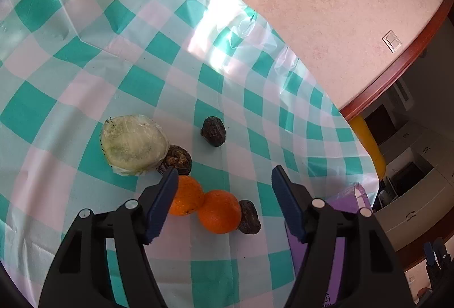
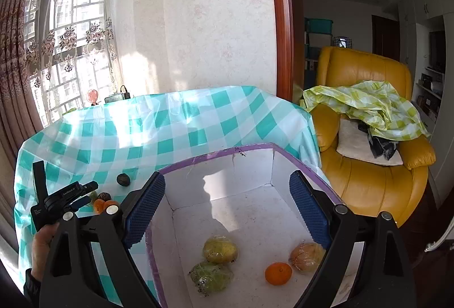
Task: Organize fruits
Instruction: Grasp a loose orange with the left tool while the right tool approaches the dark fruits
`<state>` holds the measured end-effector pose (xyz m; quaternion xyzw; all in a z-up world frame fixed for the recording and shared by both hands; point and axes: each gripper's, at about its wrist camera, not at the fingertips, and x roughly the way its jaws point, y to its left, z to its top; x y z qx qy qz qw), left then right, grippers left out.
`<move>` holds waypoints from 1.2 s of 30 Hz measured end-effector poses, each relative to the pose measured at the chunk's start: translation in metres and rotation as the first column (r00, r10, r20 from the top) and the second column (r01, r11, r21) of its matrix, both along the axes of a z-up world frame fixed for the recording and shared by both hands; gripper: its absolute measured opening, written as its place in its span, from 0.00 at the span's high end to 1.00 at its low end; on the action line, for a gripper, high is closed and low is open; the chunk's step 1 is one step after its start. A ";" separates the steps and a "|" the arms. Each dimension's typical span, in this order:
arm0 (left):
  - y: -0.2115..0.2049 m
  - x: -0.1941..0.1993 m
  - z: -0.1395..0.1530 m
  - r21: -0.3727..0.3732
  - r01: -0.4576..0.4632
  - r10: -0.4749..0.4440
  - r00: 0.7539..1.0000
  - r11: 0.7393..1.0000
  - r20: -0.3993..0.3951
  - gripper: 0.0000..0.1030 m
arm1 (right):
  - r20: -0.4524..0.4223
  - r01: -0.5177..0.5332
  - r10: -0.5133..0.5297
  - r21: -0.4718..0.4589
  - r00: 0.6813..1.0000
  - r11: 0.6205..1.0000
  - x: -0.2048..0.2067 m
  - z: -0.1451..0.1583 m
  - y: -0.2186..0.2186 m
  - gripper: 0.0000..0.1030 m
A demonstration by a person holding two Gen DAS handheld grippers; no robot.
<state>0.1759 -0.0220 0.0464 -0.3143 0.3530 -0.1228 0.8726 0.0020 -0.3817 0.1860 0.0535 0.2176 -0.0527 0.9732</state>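
A: What fruit shows on the table?

B: In the left wrist view, two oranges (image 1: 218,211) touch each other at lower centre on the teal-checked tablecloth (image 1: 71,98). A dark wrinkled fruit (image 1: 249,217) touches the right-hand one. Another dark fruit (image 1: 213,131) lies alone, higher up, near the middle. A pale green wrapped round (image 1: 133,145) sits left of centre with a brown fruit (image 1: 178,159) against its lower right edge.

A: And the grippers?

B: The left gripper (image 1: 224,176) hangs above the oranges, jaws spread and gripping nothing. The right gripper (image 2: 227,188) is spread wide and empty over a purple-rimmed box (image 2: 255,149).

A: What lies in the box?

B: In the right wrist view, one small orange (image 2: 278,274), a yellow-green wrapped fruit (image 2: 220,249), a greener one (image 2: 211,276) below it, and a yellowish one (image 2: 306,256) at lower right.

A: How much room is there?

B: The cloth is bare across the upper left of the left wrist view. Its edge curves down the right side, where the box meets it.
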 end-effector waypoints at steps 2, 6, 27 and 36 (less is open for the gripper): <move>0.006 0.002 -0.008 -0.027 -0.013 0.012 0.999 1.000 -0.029 0.36 | 0.002 -0.038 0.038 0.001 0.999 0.999 0.004 0.002 0.015 0.16; 0.012 0.006 -0.021 -0.065 -0.024 0.019 0.997 0.998 -0.074 0.36 | -0.007 -0.115 0.116 0.006 0.993 0.993 0.013 -0.001 0.047 0.16; 0.000 0.013 -0.032 0.063 0.018 -0.010 0.993 0.998 -0.118 0.55 | -0.199 -0.351 0.339 -0.024 0.919 0.936 0.070 -0.075 0.181 0.16; 0.008 0.013 -0.036 0.020 0.014 -0.011 0.993 1.000 -0.120 0.66 | -0.295 -0.338 0.315 -0.032 0.902 0.940 0.105 -0.122 0.197 0.16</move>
